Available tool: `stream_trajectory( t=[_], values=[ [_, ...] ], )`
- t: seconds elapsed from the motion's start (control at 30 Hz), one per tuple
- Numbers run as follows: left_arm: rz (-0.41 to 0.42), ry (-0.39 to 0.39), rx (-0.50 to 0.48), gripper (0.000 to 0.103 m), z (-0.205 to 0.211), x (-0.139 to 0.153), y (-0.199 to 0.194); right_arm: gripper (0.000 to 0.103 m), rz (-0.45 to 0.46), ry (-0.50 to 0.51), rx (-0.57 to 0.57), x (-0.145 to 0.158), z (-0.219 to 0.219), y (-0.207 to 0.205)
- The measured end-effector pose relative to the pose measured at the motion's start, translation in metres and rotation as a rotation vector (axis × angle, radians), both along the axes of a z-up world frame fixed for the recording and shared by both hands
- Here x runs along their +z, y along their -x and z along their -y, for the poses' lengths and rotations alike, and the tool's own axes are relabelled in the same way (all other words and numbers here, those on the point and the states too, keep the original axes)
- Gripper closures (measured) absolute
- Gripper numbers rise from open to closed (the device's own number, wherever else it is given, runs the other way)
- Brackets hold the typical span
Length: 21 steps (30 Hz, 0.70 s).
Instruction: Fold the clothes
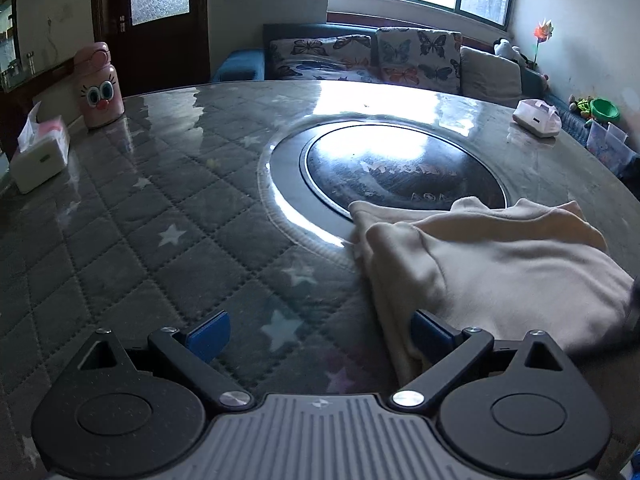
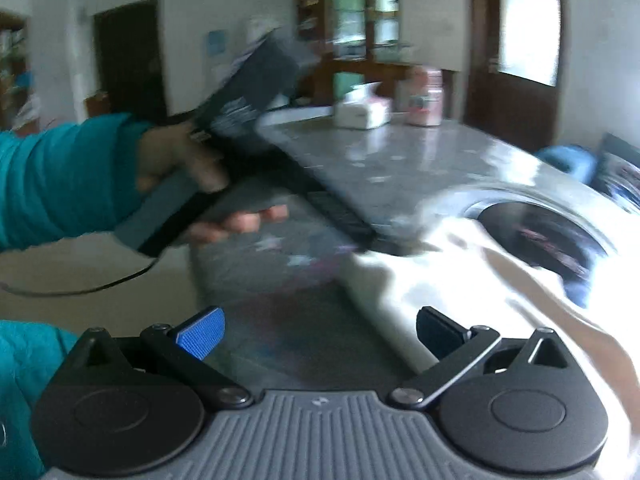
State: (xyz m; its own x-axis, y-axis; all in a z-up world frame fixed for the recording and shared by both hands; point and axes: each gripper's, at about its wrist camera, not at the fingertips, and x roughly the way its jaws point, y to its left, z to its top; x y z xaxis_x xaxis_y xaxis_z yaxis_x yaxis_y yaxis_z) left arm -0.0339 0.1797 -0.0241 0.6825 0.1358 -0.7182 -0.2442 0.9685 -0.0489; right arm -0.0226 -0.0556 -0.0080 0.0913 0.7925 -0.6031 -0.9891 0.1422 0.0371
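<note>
Left wrist: left gripper [image 1: 320, 336] low over the table [image 1: 160, 208], jaws wide, holding nothing. Its right pad [image 1: 430, 334] sits at the near edge of the garment [image 1: 500, 272]. One cream garment, bunched in overlapping layers by the dark round inset [image 1: 400, 168], partly lapping it. Looks part-folded: doubled over but lumpy, edges uneven. Whether it's mid-fold or just dropped in a heap, can't tell. Also on the table: two tissue boxes [image 1: 40, 152], one pink bottle [image 1: 100, 86].

Right wrist: heavy blur. Right gripper [image 2: 320, 334] also spread wide, empty, above the table edge. A hand [image 2: 180, 168] with a teal sleeve holds the left gripper. Garment only a pale smear here.
</note>
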Motion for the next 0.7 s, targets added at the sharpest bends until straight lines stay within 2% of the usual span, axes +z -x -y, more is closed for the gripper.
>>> stream_trajectory(
  t=[0.1,0.2,0.33,0.4,0.5,0.57,0.7],
  values=[
    [0.018,-0.015,-0.002,0.005,0.003,0.005,0.003,0.000,-0.033,0.011,-0.129,-0.001,0.018,-0.022],
    [0.054,-0.023,-0.023,0.005,0.012,0.016,0.005,0.000,-0.057,0.058,-0.206,-0.010,0.041,-0.033],
    [0.100,-0.009,-0.073,0.005,0.028,0.028,0.002,0.000,-0.081,0.082,-0.181,-0.013,0.059,-0.025],
    [0.124,0.003,-0.109,0.005,0.036,0.033,-0.002,0.000,-0.067,0.091,-0.165,-0.007,0.066,-0.020],
    [0.151,0.024,-0.170,0.005,0.050,0.037,-0.009,0.000,-0.004,0.035,-0.195,0.003,0.074,-0.026],
    [0.152,0.040,-0.205,0.005,0.060,0.033,-0.017,0.000,-0.036,0.006,-0.246,0.005,0.071,-0.037],
    [0.161,0.066,-0.260,0.010,0.075,0.022,-0.026,0.000,-0.081,0.052,-0.294,-0.005,0.079,-0.053]
  ],
)
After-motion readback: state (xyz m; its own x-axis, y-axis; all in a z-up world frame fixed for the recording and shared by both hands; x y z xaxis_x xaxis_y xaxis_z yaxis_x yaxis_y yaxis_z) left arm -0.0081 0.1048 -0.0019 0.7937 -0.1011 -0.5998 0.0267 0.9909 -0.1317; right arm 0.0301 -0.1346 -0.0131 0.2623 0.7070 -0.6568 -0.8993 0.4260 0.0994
